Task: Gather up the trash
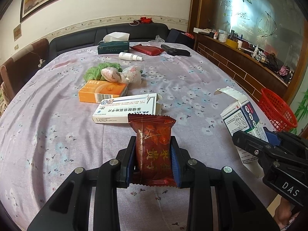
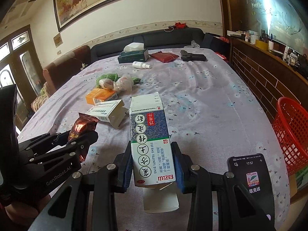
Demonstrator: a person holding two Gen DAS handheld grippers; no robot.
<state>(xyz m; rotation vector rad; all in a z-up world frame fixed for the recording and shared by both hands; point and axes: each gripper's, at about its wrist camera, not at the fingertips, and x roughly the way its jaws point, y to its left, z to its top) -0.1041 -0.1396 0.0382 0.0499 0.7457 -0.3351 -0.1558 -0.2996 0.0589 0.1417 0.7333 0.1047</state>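
Carry stage: left claw (image 1: 153,154) clenched on red snack wrapper (image 1: 152,134), right claw (image 2: 154,165) on opened medicine carton (image 2: 150,134); next, likely release both over red basket (image 2: 292,132).

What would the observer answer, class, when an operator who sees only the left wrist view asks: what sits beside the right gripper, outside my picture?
Observer: A phone with a lit screen shows just to the right of the right gripper.
Operator: How is its box held?
Observer: The pads press both long sides of the medicine box, printed face up; its near end flap hangs open.
Operator: Anything at the room's far left?
Observer: A wood-framed glass door.
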